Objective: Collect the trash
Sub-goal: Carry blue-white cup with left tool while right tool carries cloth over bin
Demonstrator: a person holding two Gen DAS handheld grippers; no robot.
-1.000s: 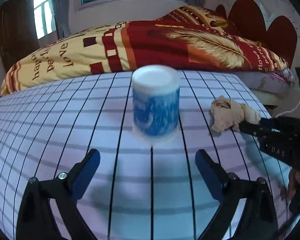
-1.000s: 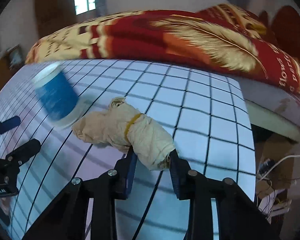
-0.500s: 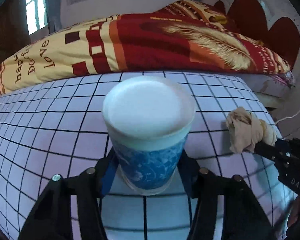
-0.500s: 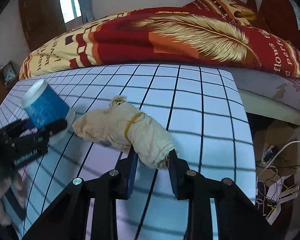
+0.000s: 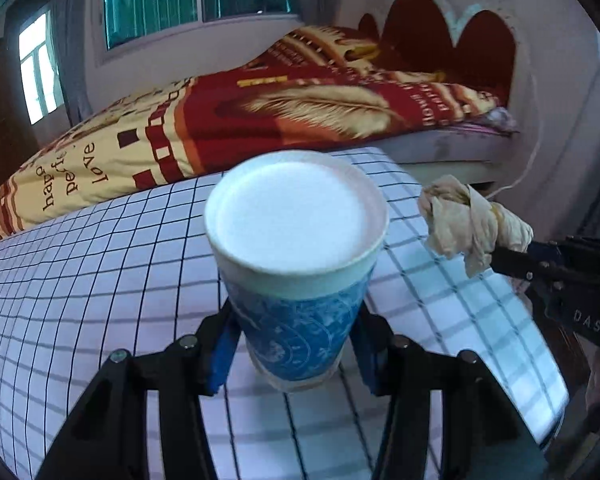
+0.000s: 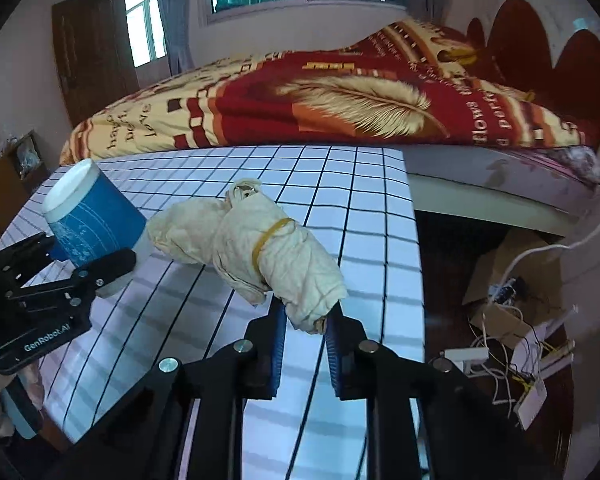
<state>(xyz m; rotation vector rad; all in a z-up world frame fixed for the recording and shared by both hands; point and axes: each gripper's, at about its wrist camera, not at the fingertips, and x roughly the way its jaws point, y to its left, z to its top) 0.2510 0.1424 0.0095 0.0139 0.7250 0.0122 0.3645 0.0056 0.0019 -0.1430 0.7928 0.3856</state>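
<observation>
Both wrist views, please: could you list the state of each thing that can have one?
Cup: upside down, gripped low on its sides, lifted off the table.
Wad of paper: crumpled, bound by a rubber band, one end pinched, held above the table.
Left gripper: jaws closing on the cup.
Right gripper: shut on the wad.
Blanket: spread over the bed.

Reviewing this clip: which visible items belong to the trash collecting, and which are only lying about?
Part of the job:
blue paper cup, clamped in left gripper
crumpled paper wad, clamped in right gripper

Lying about:
patterned blanket
cardboard box
cables
</observation>
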